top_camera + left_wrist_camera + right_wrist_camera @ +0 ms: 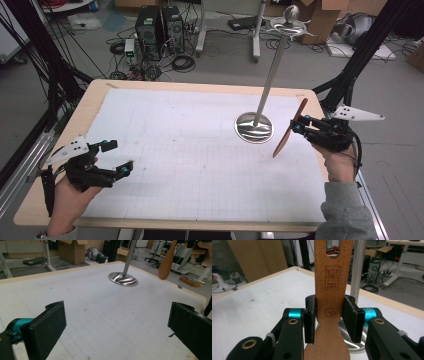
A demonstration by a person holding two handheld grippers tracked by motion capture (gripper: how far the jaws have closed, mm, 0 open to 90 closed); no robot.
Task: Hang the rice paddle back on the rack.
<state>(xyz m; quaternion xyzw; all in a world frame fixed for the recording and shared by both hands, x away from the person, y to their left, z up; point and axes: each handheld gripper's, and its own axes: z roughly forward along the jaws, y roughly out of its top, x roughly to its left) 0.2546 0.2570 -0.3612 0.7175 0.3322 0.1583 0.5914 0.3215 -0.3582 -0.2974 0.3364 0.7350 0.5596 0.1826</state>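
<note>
The wooden spatula point(333, 290) carries marks burned into its handle: a small square emblem with a word beneath it too fine to read for certain, and lower down a round stamp that reads "Ag". A long slot opens near the top of the handle in the right gripper view. The right gripper point(331, 315) has its fingers point(310, 318) pinching the spatula's narrow neck from both sides. In the high view the right gripper point(299, 124) is held above the right edge of the worktop point(60, 150), the hand beneath it, and the spatula point(290, 129) hangs tilted in the air with its blade end low, just beside the round metal base point(254, 128) of an upright stand. The left gripper point(114, 157) sits low at the near left of the worktop, its fingers point(47, 327) spread wide with nothing between them.
</note>
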